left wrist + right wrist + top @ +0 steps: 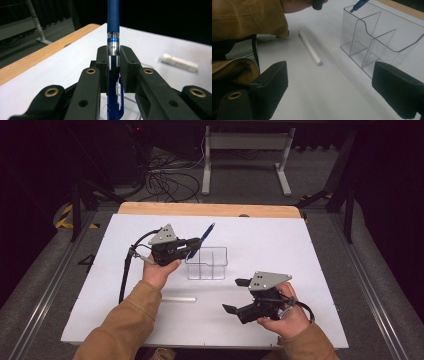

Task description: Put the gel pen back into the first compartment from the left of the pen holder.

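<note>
Left gripper: left of centre in the high view; jaws clamped on the blue pen; in the left gripper view the pads pinch its silver band, just under the rubber sleeve.
Blue pen: held tilted, upper end toward the top of the frame, lower tip over the left compartment of the clear organiser; I judge it light, stiff and smooth, so it may swivel between the pads; the sleeve looks the surer place to hold.
White stick: flat on the white table, lower left of centre, apart from the organiser; likely light and prone to roll.
Right gripper: lower right; jaws spread wide, nothing between them.
Views: the left gripper view alone shows the pinch up close; the right gripper view gives the organiser's dividers, the pen's tip at its rim and the stick's bluish end.
</note>
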Available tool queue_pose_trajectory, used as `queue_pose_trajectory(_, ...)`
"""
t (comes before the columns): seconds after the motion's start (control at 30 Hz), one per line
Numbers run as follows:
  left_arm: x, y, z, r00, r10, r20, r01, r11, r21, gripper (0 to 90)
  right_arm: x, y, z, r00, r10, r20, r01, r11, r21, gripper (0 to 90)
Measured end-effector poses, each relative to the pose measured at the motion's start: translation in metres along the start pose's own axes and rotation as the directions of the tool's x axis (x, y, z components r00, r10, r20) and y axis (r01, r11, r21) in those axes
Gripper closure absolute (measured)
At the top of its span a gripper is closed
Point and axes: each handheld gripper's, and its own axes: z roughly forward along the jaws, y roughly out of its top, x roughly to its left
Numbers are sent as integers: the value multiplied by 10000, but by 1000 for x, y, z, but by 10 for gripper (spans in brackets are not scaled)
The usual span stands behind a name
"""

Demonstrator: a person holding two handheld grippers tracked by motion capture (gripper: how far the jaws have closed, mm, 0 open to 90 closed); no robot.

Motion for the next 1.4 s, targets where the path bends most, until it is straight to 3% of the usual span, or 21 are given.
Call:
queue_pose_trajectory(0.27, 0, -1, 0, 9998, -92, -190, 97, 9996, 255, 785, 1, 0, 0, 10000, -5, -51, 5, 10000, 7, 142)
queue_pose_trajectory(0.37, -3, 3, -6, 9974, -48, -713, 62, 9998, 191, 611, 0, 0, -1, 10000, 3, -52, -3, 10000, -17, 142)
queue_pose_trajectory(0.47, -9, 11, -21, 9914, 292, -1272, -279, 9995, 116, 502, 0, 0, -2, 10000, 24, -28, -25, 10000, -58, 142)
queue_pose_trajectory(0.6, -16, 18, -42, 9894, 372, -1406, -393, 9992, -121, 394, -1, 0, -3, 10000, 17, 40, -17, 10000, -42, 142)
queue_pose_trajectory(0.77, -23, 20, -54, 9894, 466, -1376, -426, 9986, 320, 302, 0, 1, -1, 10000, -3, 22, 3, 10000, -2, 141)
queue_pose_trajectory(0.93, -28, 21, -59, 9938, 338, -1055, -282, 9981, 541, 303, -1, 1, -1, 10000, 9, 88, -8, 10000, -32, 141)
queue_pose_trajectory(1.23, -28, 22, -65, 9936, 506, -1011, -436, 9966, 699, 255, -2, 1, -3, 9999, -4, 133, 6, 9999, -115, 141)
queue_pose_trajectory(1.4, -32, 22, -67, 9963, 631, -583, -574, 9938, 956, 244, -2, 1, -4, 9999, 36, 137, -31, 9995, -328, 145)
